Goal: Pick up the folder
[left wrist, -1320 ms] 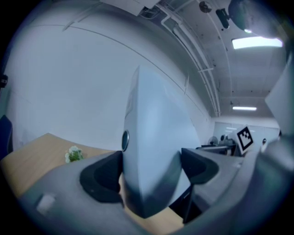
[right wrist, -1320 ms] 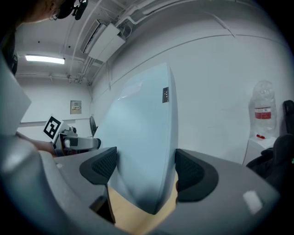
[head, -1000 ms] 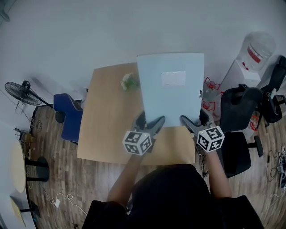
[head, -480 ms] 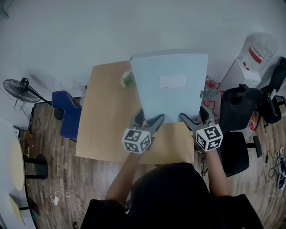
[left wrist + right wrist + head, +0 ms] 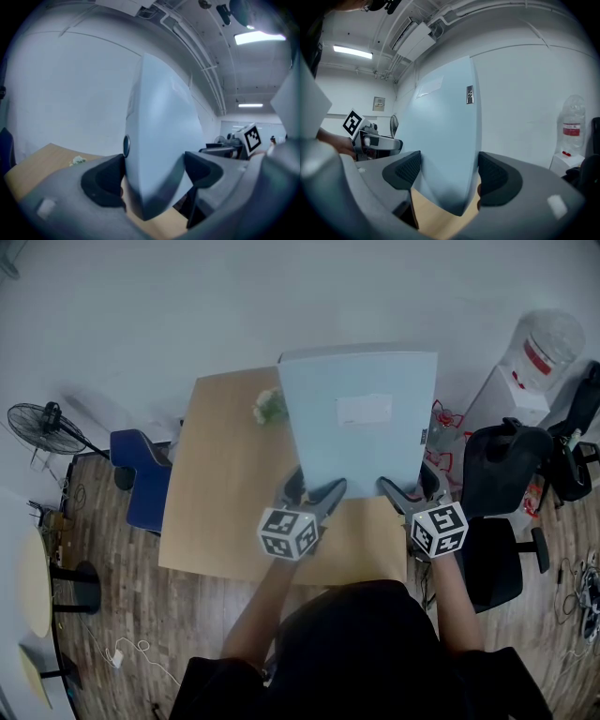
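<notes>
Wooden table (image 5: 225, 474) against a white wall; a water jug (image 5: 542, 348) stands at 2 o'clock, contents not discernible. The folder (image 5: 361, 442), pale blue with a white label (image 5: 365, 409), is held upright over the table's 1 o'clock area. The left gripper (image 5: 314, 491) and right gripper (image 5: 410, 488) both clamp its near edge.

Your folder (image 5: 361, 423) is over the table (image 5: 225, 512), left gripper (image 5: 316, 487) and right gripper (image 5: 407, 482) at its near edge. A chair (image 5: 145, 486) stands left.
</notes>
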`<state>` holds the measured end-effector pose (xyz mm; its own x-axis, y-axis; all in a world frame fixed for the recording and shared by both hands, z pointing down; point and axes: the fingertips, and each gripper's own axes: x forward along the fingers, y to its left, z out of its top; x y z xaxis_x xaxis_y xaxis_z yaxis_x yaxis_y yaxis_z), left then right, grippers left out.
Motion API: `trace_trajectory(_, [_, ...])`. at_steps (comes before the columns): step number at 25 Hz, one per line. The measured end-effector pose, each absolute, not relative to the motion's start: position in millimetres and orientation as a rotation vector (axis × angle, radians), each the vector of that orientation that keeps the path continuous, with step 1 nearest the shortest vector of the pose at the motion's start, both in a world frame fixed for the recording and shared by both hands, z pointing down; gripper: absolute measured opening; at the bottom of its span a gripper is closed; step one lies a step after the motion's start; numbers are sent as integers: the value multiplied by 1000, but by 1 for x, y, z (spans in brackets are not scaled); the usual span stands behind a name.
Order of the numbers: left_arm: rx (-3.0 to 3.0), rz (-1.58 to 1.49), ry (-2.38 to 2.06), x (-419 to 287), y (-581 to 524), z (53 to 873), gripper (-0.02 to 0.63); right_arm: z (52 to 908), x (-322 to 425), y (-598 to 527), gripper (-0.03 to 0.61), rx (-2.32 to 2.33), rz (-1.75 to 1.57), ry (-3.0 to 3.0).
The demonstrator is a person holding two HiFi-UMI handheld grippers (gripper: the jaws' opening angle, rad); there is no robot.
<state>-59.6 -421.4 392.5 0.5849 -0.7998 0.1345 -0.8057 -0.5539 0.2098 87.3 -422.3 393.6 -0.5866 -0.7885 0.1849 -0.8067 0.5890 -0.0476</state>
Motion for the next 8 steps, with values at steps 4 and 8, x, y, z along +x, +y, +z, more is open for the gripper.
trace_trajectory(4, [2554, 30, -1330, -56, -423, 396, 409, 396, 90, -425, 382, 1345, 191, -2667])
trace_trajectory(8, [2546, 24, -1330, -51, -427, 399, 409, 398, 95, -429, 383, 1342, 188, -2672])
